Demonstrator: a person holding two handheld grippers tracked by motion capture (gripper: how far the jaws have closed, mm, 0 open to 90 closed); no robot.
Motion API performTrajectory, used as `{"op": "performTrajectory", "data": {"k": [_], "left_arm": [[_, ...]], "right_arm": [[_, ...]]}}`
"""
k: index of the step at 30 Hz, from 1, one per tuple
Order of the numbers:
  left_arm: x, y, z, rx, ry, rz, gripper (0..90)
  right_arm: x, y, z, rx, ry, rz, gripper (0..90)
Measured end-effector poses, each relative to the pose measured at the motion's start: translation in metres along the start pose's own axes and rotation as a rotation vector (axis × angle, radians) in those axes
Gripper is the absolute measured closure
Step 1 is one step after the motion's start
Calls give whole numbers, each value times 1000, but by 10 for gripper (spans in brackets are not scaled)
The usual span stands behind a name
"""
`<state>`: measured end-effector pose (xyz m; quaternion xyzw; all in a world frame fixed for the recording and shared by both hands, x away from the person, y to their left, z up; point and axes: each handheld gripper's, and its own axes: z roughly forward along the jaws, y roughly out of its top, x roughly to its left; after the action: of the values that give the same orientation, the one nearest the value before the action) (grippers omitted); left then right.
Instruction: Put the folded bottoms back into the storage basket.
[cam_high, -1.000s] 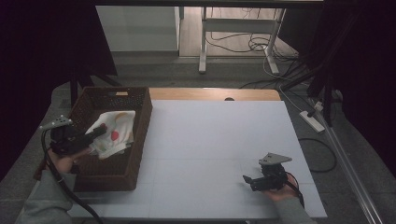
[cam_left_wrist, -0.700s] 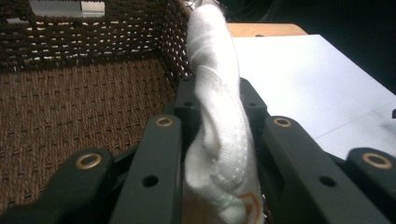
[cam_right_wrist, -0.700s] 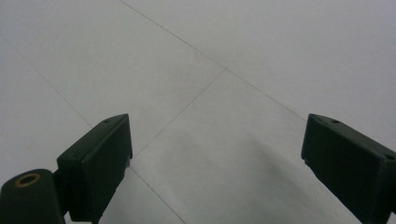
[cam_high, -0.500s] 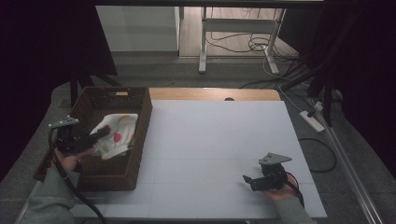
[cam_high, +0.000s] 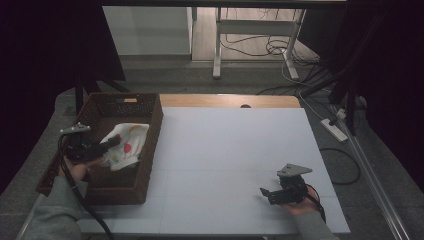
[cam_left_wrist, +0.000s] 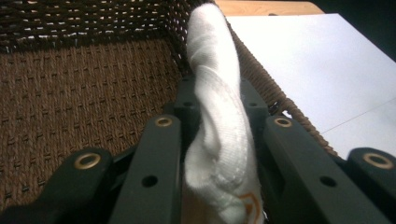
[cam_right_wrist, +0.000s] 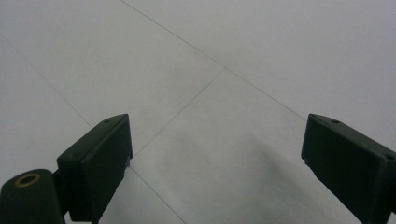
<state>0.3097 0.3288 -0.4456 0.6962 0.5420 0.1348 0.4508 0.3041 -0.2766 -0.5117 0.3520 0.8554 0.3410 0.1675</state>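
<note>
Currently the left gripper (cam_high: 111, 143) is held over the brown wicker basket (cam_high: 150, 145) at the table's left edge, its jaws pinching a white cloth (cam_high: 125, 147) with coloured spots. From the left gripper view the cloth (cam_left_wrist: 217, 116) is seen clamped as a thick fold between the two black jaws, rising past them toward the basket's far wall (cam_left_wrist: 93, 23). Part of the cloth is draped near the basket's right wall, inside it. An orange mark is noted on the cloth near the bottom.

The right gripper (cam_high: 265, 192) is held low over the white table (cam_high: 230, 145), near its front right corner, well apart from the basket. Its jaws are spread wide, nothing between them but bare white surface (cam_right_wrist: 219, 93).
</note>
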Motion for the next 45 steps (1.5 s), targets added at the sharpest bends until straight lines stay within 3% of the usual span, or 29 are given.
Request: {"op": "performTrajectory", "data": {"k": [9, 19, 45], "left_arm": [[5, 2, 9, 31, 11, -7, 745], [12, 2, 14, 58, 51, -19, 742], [22, 5, 19, 88, 117, -44, 722]], "right_arm": [[0, 0, 0, 4, -2, -1, 92], [0, 0, 0, 2, 0, 2, 92], [0, 0, 1, 6, 0, 1, 92]]}}
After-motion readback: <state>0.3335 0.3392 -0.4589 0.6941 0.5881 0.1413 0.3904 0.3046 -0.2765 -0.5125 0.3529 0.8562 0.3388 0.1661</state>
